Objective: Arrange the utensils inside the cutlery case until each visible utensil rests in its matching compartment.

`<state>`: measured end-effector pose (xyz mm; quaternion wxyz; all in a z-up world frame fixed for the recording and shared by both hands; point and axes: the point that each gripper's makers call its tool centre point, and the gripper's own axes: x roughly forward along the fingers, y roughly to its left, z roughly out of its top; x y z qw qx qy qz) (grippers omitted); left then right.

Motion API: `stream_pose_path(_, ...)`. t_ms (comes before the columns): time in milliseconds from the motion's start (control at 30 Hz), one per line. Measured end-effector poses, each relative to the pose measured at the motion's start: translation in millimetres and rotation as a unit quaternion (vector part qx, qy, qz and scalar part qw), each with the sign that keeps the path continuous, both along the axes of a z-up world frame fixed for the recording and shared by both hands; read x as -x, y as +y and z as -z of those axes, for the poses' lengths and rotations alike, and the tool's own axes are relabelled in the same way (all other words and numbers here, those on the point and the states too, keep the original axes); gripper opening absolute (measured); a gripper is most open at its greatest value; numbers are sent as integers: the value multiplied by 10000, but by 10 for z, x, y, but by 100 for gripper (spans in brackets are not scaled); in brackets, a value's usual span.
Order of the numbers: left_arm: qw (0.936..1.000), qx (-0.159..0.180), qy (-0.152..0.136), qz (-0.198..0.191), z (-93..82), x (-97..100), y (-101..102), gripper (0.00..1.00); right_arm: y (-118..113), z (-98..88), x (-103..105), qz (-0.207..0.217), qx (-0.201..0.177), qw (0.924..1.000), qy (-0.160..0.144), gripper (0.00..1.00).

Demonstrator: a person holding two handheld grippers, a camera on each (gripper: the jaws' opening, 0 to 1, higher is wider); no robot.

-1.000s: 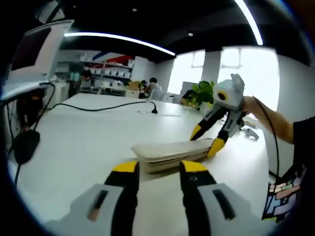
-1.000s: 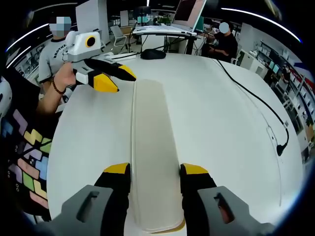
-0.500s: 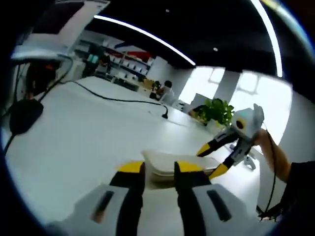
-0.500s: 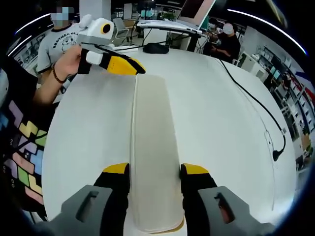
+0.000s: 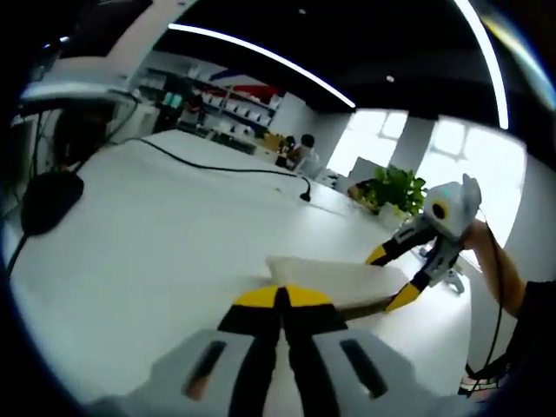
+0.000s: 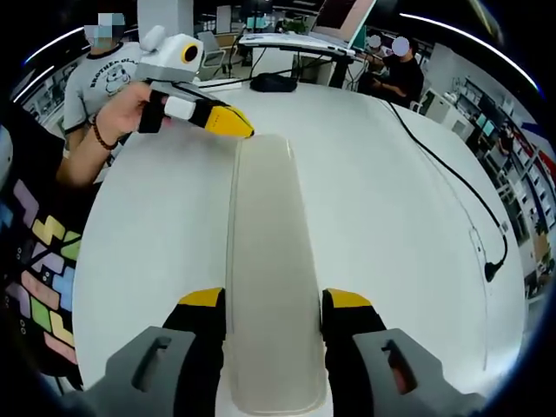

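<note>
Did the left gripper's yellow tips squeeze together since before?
Yes. The left gripper has shut: its tips were apart a second ago and now meet, at the near end of the cutlery case on the white table.

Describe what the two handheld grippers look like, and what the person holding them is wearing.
Each gripper, left and right, has a grey body, black jaws and yellow tips. From outside, the left gripper shows a white housing with a yellow-ringed lens. The person wears a dark bracelet and a black sleeve with coloured block shapes.
</note>
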<state>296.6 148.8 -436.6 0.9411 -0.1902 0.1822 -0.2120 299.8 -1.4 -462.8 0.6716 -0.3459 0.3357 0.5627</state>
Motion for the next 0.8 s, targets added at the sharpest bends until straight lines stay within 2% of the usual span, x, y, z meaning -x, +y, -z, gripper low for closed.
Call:
stream_pose_path(567, 9999, -22, -145, 5, -78, -6, -50, 3, 1, -84, 4, 52, -264, 9996, 79, 45)
stream_pose_path(800, 9993, -318, -182, -14, -44, 1, -36, 4, -59, -78, -14, 93, -324, 9994, 104, 45)
